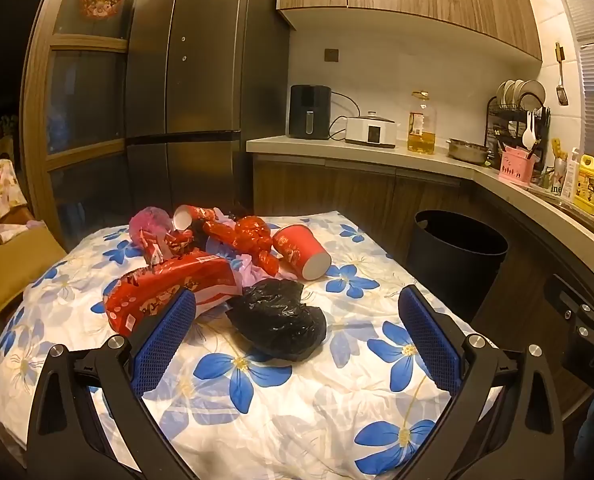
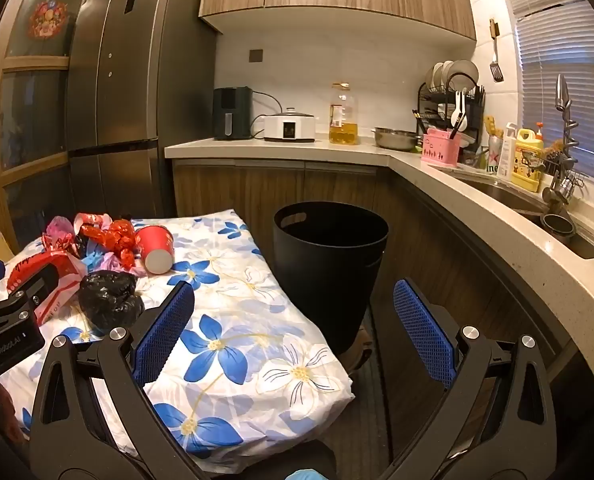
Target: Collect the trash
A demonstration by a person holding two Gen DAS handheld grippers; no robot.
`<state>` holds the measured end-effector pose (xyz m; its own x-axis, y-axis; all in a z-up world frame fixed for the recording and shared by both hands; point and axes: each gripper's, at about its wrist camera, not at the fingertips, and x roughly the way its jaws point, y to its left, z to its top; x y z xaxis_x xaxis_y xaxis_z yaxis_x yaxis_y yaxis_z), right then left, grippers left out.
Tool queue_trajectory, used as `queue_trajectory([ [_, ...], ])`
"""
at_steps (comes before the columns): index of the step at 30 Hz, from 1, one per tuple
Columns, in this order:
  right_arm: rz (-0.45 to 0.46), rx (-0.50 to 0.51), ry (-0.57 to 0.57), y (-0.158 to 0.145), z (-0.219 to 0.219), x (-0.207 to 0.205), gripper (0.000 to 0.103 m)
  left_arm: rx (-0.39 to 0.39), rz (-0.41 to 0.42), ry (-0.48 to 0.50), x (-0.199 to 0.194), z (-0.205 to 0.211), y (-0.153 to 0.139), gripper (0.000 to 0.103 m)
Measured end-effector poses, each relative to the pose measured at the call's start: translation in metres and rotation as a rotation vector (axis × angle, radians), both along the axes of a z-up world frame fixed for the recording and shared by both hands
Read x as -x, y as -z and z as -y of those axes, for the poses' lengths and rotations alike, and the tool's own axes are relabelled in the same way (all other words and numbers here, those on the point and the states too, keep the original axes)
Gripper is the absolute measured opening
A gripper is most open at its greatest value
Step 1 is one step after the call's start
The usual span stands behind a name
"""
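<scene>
A crumpled black plastic bag (image 1: 279, 322) lies on the flowered tablecloth (image 1: 257, 400), just ahead of my open, empty left gripper (image 1: 297, 316). Behind it lie a red wrapper bag (image 1: 169, 292), a tipped red paper cup (image 1: 301, 252), crumpled red foil (image 1: 249, 236) and a pink bag (image 1: 153, 220). A black trash bin (image 1: 457, 256) stands on the floor right of the table. My right gripper (image 2: 293, 312) is open and empty over the table's right edge, facing the bin (image 2: 329, 264). The black bag (image 2: 109, 298) and cup (image 2: 155, 248) show to its left.
A kitchen counter (image 2: 437, 172) curves along the back and right with an air fryer (image 2: 233, 114), cooker, oil bottle (image 2: 343, 118), dish rack and sink (image 2: 537, 208). A dark fridge (image 1: 201, 60) stands behind the table. A chair with a cushion (image 1: 13, 264) is at left.
</scene>
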<state>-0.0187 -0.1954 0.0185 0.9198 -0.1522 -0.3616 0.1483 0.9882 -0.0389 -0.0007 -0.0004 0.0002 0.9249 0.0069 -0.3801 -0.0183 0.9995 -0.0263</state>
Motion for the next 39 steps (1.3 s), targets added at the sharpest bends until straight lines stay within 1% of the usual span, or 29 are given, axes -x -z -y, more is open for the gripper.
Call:
queue_trajectory([
  [8,0.005,0.001,-0.001,-0.0009,-0.0003,0.0003,0.099,0.002,-0.012,-0.013,-0.0029,0.0002,-0.0003,0.098],
  [9,0.006,0.002,0.001,-0.001,-0.0004,0.0002,0.099,0.004,0.005,-0.003,0.0057,0.0059,-0.0051,0.098],
  [13,0.006,0.002,0.0,-0.0015,-0.0008,0.0002,0.099,0.003,0.003,-0.003,0.0046,0.0097,-0.006,0.098],
  [39,0.009,0.002,0.002,-0.0057,-0.0023,-0.0001,0.099,0.016,0.003,0.003,0.0041,0.0035,-0.0052,0.098],
])
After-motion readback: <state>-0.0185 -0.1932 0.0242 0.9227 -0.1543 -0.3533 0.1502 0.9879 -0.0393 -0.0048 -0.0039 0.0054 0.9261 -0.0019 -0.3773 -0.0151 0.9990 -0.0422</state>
